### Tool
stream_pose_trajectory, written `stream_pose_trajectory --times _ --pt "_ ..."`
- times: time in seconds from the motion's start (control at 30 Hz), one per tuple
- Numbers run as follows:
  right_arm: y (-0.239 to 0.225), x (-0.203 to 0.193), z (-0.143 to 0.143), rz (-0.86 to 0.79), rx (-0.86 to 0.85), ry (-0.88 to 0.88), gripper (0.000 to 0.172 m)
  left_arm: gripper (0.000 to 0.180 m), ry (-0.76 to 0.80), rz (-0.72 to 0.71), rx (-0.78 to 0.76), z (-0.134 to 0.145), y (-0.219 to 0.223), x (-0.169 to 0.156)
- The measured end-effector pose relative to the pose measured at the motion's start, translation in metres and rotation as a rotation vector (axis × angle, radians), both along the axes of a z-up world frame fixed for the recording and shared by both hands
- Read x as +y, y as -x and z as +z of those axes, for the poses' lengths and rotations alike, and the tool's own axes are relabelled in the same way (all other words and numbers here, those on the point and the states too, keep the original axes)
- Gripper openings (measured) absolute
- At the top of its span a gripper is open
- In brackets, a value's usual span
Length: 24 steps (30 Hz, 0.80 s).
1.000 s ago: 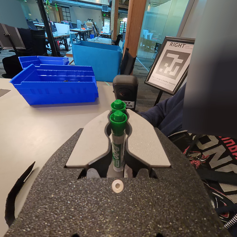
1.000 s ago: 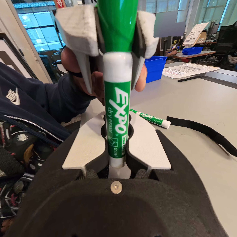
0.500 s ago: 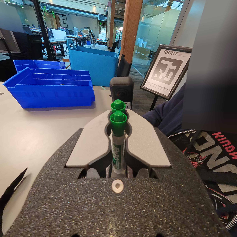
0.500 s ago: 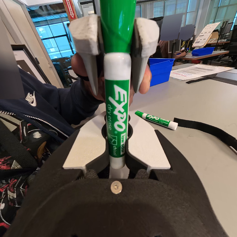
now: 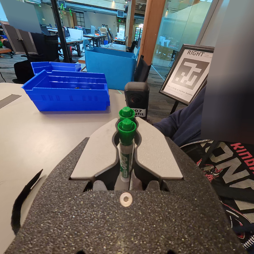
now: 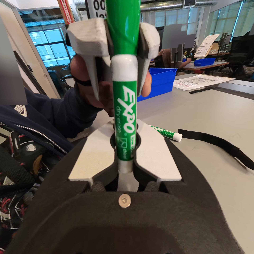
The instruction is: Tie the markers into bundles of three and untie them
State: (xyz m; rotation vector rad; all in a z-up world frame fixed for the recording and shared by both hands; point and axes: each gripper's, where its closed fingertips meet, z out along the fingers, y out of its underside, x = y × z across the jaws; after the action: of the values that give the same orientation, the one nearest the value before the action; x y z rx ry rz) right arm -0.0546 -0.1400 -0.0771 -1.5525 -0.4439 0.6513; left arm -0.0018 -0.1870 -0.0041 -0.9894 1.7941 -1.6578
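In the left wrist view my left gripper [image 5: 126, 123] is shut on green markers [image 5: 125, 154]. Two green caps show one above the other at its fingertips. In the right wrist view my right gripper [image 6: 125, 132] is shut on the barrel of a green marker [image 6: 125, 110]. That marker's cap end lies between the left gripper's fingers [image 6: 88, 41]. The two grippers face each other above the table edge; the right gripper's camera body [image 5: 136, 96] shows just beyond the caps. Another green marker [image 6: 166, 132] lies on the grey table [image 6: 192, 110] beside a black strap [image 6: 214, 143].
A blue bin [image 5: 66, 94] stands on the table at the back left, and one shows in the right wrist view [image 6: 160, 81]. A paper sheet [image 6: 202, 81] and a second black strap [image 6: 202, 90] lie farther off. A framed sign [image 5: 188, 74] stands off the table. The person's torso is close. Left tips to right tips: about 10 cm. The left gripper is farther from the black strap [image 6: 214, 143], some 25 cm, than the right, some 20 cm. It is also in sight in the left wrist view [image 5: 18, 210].
Both grippers kept their hold on the markers. The pair shifted a little together, and the left gripper now sits lower in the right wrist view.
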Motion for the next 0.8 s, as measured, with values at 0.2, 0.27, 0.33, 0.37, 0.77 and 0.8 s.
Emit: stream_pose_trajectory --times 0.2,0.27,0.33,0.37,0.77,0.8 --pt "0.004 0.000 -0.001 -0.002 -0.040 -0.013 0.024 0.018 -0.005 -0.006 0.008 0.003 0.002 0.002" --pt "0.005 0.000 -0.003 -0.005 -0.049 -0.012 0.024 0.018 -0.006 -0.003 0.013 0.000 0.002 0.001" --pt "0.005 -0.001 -0.002 -0.003 -0.045 -0.015 0.023 0.018 -0.012 0.000 0.022 -0.004 0.003 0.000" --pt "0.005 -0.001 -0.002 -0.003 -0.043 -0.016 0.022 0.018 -0.014 0.002 0.023 -0.005 0.002 -0.001" --pt "0.014 -0.003 -0.007 0.037 -0.049 0.023 0.020 0.018 -0.004 -0.032 0.032 -0.010 0.003 -0.010" --pt "0.014 -0.003 -0.008 0.033 -0.055 0.023 0.020 0.018 -0.007 -0.031 0.033 -0.010 0.003 -0.010"
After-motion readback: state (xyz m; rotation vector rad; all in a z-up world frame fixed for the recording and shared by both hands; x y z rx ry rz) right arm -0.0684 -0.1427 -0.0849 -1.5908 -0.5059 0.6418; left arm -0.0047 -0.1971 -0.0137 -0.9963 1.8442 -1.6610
